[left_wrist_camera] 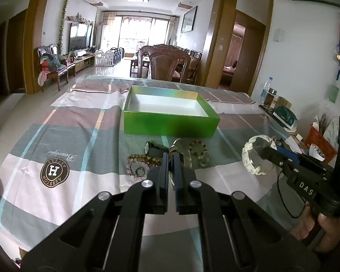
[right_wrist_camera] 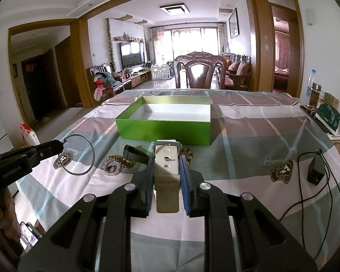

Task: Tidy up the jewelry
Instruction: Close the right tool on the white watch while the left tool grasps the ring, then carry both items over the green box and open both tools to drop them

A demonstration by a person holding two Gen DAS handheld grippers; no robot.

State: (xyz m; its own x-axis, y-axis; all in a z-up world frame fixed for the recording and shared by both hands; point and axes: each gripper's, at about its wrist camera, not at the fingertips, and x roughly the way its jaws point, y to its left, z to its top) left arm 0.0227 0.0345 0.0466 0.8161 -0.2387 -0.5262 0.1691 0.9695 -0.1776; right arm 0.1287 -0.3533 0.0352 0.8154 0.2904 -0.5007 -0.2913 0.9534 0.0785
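An open green box (left_wrist_camera: pixel 170 122) with a white inside stands mid-table; it also shows in the right wrist view (right_wrist_camera: pixel 165 127). In front of it lie bead bracelets (left_wrist_camera: pixel 145 161), a black watch (left_wrist_camera: pixel 154 147) and a beaded bracelet (left_wrist_camera: pixel 199 150). My left gripper (left_wrist_camera: pixel 171 158) is shut on a thin silver ring bangle (right_wrist_camera: pixel 79 155), held above the cloth. My right gripper (right_wrist_camera: pixel 166 165) is shut on a white watch (right_wrist_camera: pixel 166 165), held above the jewelry; the watch's round case shows in the left wrist view (left_wrist_camera: pixel 258 156).
A checked tablecloth (left_wrist_camera: pixel 56 136) covers the table. A black adapter with cable (right_wrist_camera: pixel 316 170) lies at the right. Bottles, a tissue box (right_wrist_camera: pixel 329 116) and clutter stand along the right edge. A wooden chair (right_wrist_camera: pixel 199 70) is behind the table.
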